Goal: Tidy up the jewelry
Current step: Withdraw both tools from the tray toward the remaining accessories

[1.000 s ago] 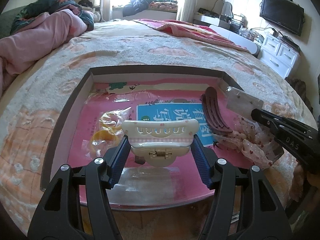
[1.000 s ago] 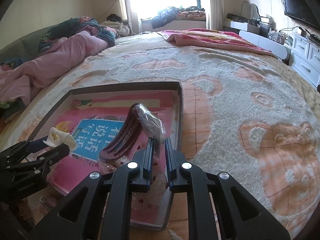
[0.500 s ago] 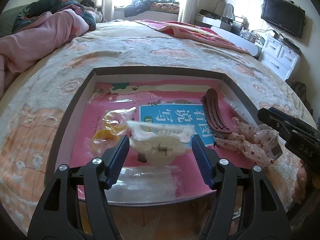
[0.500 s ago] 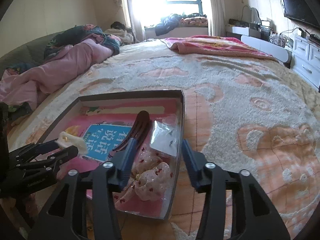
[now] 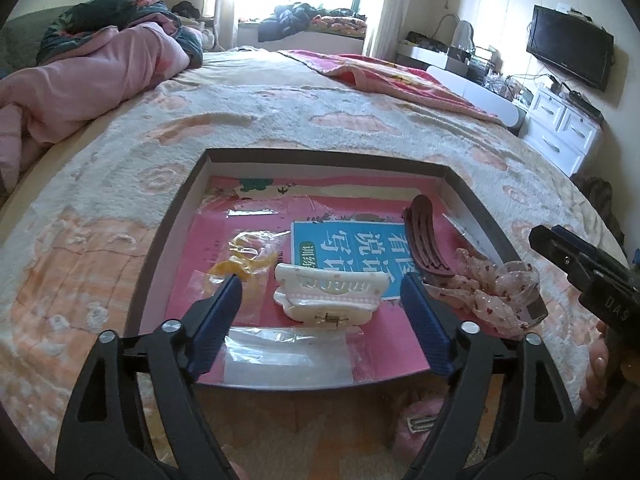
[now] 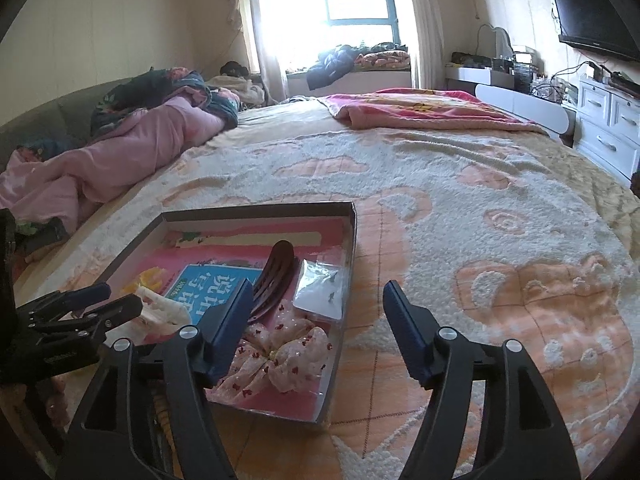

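Note:
A dark-rimmed tray lined with a pink book lies on the bed. My left gripper hangs over its near edge with jaws opening. The white claw clip rests in the tray between the fingers, untouched by the pads. A brown hair clip, a pink dotted fabric bow and a bagged yellow piece lie around it. My right gripper is above the tray's right rim, jaws opening with nothing gripped. The bow and a small earring bag lie below it.
The tray sits on a fleece blanket with open bed to its right. A pink quilt is heaped at the left. White drawers and a TV stand by the right wall. A pink item lies before the tray.
The left gripper let go of the white claw clip, which dropped into the tray. The right gripper opened, released its bagged piece into the tray, and drew back upward.

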Motion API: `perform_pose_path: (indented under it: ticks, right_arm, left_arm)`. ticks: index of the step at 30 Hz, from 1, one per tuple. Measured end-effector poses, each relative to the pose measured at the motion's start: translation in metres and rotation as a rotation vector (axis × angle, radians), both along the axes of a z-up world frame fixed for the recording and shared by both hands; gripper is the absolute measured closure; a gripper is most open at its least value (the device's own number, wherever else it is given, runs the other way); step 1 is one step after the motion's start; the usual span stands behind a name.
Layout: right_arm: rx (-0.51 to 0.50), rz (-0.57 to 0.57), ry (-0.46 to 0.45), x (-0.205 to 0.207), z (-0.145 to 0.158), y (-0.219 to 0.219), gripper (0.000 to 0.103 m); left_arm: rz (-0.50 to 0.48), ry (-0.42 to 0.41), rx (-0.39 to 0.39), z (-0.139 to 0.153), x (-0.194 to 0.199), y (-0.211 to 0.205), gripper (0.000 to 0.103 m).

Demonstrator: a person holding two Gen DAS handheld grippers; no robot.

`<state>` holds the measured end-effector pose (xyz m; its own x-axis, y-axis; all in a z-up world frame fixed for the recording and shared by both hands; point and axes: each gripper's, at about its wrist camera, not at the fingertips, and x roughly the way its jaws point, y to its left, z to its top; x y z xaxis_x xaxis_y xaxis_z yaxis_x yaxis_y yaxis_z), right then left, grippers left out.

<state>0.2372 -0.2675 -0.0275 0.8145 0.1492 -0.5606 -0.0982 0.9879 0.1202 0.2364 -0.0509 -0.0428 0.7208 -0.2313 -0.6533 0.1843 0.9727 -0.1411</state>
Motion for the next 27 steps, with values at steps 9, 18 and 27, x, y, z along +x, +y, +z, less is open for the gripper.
perform_pose_path:
  ticks: [9, 18, 27]
  right_arm:
    - [0.001, -0.006, -0.034, -0.011, 0.008, -0.002, 0.028]
    - [0.007, -0.011, -0.059, -0.024, 0.016, -0.003, 0.024]
    - [0.001, 0.005, -0.082, -0.041, 0.02, 0.002, 0.023]
  left_arm:
    - [0.025, -0.024, -0.019, 0.012, -0.012, 0.006, 0.012]
    - [0.045, -0.057, 0.0, 0.021, -0.028, 0.011, 0.012]
    - [0.068, -0.08, -0.002, 0.028, -0.042, 0.021, 0.012]
